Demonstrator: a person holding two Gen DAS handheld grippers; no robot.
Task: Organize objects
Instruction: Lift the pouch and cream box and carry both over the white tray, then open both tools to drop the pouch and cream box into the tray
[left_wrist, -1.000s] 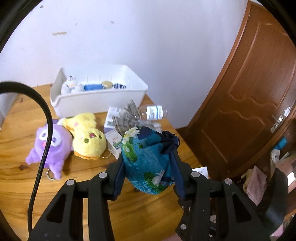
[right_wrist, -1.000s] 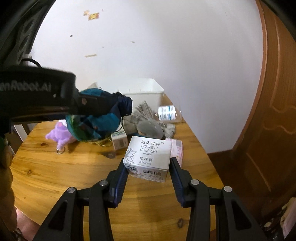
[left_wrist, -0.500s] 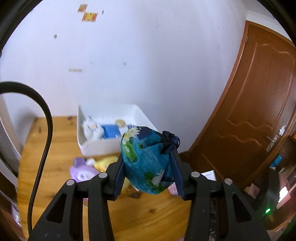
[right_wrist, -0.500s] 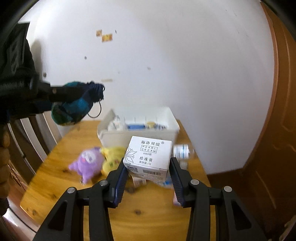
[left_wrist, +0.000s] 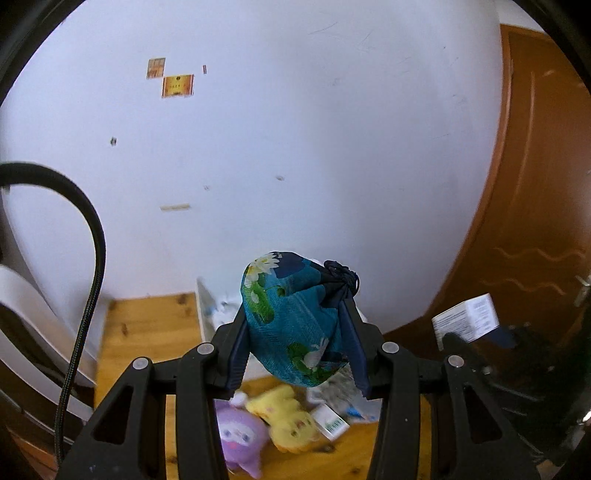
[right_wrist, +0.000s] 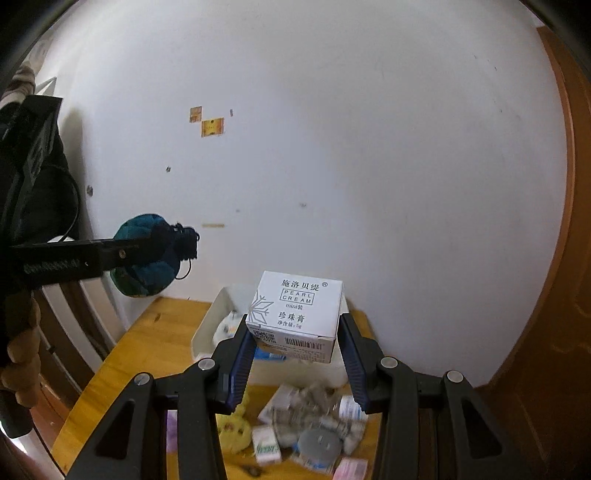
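Your left gripper (left_wrist: 295, 332) clamps the blue floral pouch (left_wrist: 295, 317); your right gripper (right_wrist: 295, 339) clamps the pearl cream box (right_wrist: 295, 310). Both hang above the white bin (right_wrist: 207, 328), which holds small items, on the wooden table (right_wrist: 147, 339).

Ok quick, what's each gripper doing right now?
Left gripper: closed on the blue floral drawstring fabric pouch.
Right gripper: closed on the white pearl cream cardboard box.

Blue floral drawstring pouch (left_wrist: 295, 321), white cream box (right_wrist: 295, 314), both aloft.
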